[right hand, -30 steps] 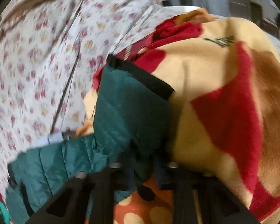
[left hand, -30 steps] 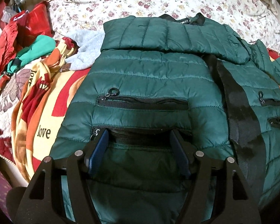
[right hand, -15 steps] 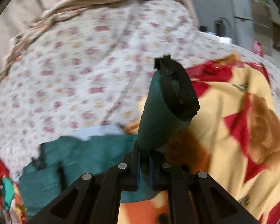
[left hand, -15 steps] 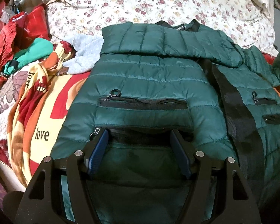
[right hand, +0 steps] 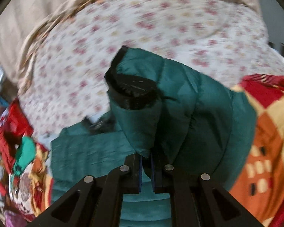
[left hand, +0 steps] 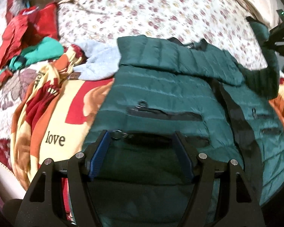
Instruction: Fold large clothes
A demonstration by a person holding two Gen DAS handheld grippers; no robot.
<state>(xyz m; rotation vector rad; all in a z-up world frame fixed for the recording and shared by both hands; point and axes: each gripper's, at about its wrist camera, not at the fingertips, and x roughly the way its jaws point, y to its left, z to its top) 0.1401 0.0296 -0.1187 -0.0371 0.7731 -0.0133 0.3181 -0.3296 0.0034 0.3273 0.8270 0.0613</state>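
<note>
Right claw pinches jacket sleeve above floral sheet.

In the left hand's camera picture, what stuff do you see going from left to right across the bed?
Red clothes → bright green garment → pale blue fleece → dark green puffer jacket → black zipper strip → right tool holding the jacket's sleeve.
</note>
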